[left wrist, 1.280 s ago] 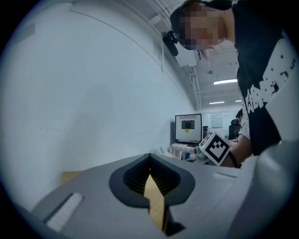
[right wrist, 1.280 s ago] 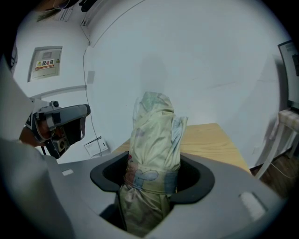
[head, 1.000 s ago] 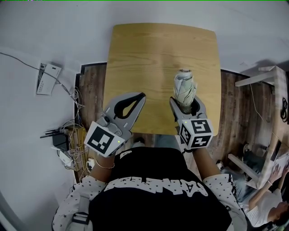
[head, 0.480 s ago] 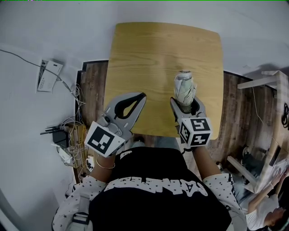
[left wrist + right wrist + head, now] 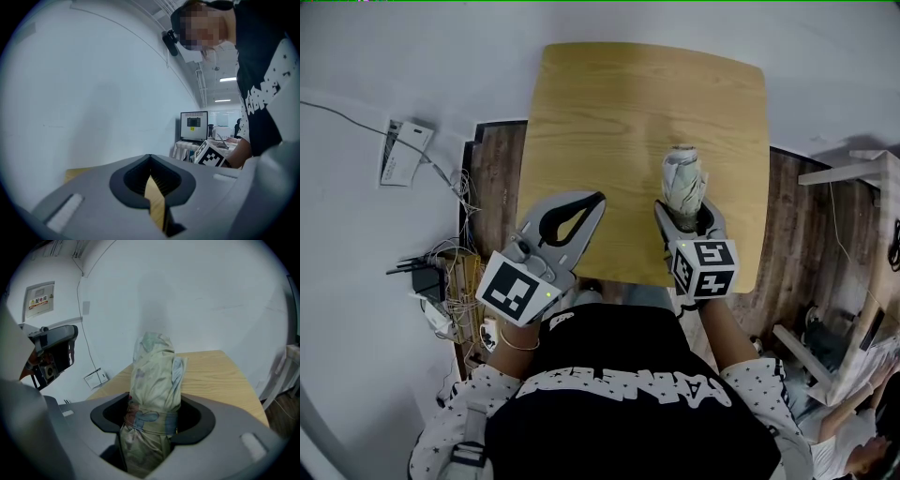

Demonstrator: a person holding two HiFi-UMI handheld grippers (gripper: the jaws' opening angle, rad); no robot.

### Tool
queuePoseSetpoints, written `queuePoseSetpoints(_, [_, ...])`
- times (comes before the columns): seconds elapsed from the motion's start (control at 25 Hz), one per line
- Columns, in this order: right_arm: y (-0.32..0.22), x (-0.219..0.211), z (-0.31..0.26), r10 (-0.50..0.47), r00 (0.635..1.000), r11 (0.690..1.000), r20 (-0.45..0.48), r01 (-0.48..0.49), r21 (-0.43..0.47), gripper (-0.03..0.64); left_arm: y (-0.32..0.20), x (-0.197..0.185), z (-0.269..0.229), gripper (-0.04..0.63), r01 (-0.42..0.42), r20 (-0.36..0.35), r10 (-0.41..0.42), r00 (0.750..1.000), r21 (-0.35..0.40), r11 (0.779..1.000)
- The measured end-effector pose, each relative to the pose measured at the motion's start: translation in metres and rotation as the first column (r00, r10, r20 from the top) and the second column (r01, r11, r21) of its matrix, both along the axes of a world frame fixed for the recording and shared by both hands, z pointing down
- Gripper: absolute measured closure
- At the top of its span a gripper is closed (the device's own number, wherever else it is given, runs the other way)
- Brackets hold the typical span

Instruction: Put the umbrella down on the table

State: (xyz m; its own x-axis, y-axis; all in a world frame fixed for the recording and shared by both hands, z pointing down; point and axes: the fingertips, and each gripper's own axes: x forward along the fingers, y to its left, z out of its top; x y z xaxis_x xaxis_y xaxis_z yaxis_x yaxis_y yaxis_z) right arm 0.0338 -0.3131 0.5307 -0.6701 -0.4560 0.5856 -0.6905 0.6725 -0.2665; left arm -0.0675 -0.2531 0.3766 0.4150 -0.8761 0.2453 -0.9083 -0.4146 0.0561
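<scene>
Near edge of the worktop [image 5: 619, 112], head view: both tongs side by side, left tongs [image 5: 598, 198] at lower centre-left, right tongs [image 5: 685, 214] at lower centre-right, well apart from each other.

Left tongs: tips pressed together, jaws closed; only an oval hollow behind the tips, with nothing in it. Same in the left gripper view [image 5: 150, 157], with a thin strip of the tan worktop [image 5: 156, 206] showing through the slit.

Right tongs: clamped round the folded umbrella [image 5: 684, 178]; in the right gripper view [image 5: 152, 413] jaws snug against both sides of the bundle, at its strap.

Umbrella: pale, patterned fabric, rolled and strapped [image 5: 154, 376]; lower part between the jaws, rest sticking out past the tips toward the upper part of the frame, over the right half of the worktop. Contact with the wood: cannot tell.

Worktop: light wood, rounded corners, bare behind the umbrella [image 5: 220, 371].

Marker cubes: one on each of the tongs, left [image 5: 517, 289] and right [image 5: 705, 269], just above the black shirt [image 5: 628, 394] at the bottom of the frame.

Left of the frame, head view: dark plank floor [image 5: 492, 178], a white box [image 5: 401, 157] against the wall, a tangle of cables [image 5: 450, 272] below it.

Background, left gripper view: lit monitor [image 5: 194, 125] at centre right.

Background, right gripper view: wall sign [image 5: 39, 300] at upper left.
</scene>
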Motion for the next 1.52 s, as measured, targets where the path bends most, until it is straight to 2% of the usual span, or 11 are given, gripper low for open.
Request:
queuePoseSetpoints(0.92, [0.002, -0.017, 0.028, -0.023, 0.997, 0.999, -0.070, 0.020, -0.036, 0.314, 0.011, -0.024, 0.005, 0.601, 0.054, -0.001, -0.054, 0.999, -0.025, 0.998])
queuePoseSetpoints(1.52, [-0.003, -0.012, 0.047, -0.033, 0.990, 0.998, -0.136, 0.025, -0.060, 0.313, 0.016, -0.029, 0.007, 0.601, 0.089, 0.007, -0.089, 0.996, -0.040, 0.995])
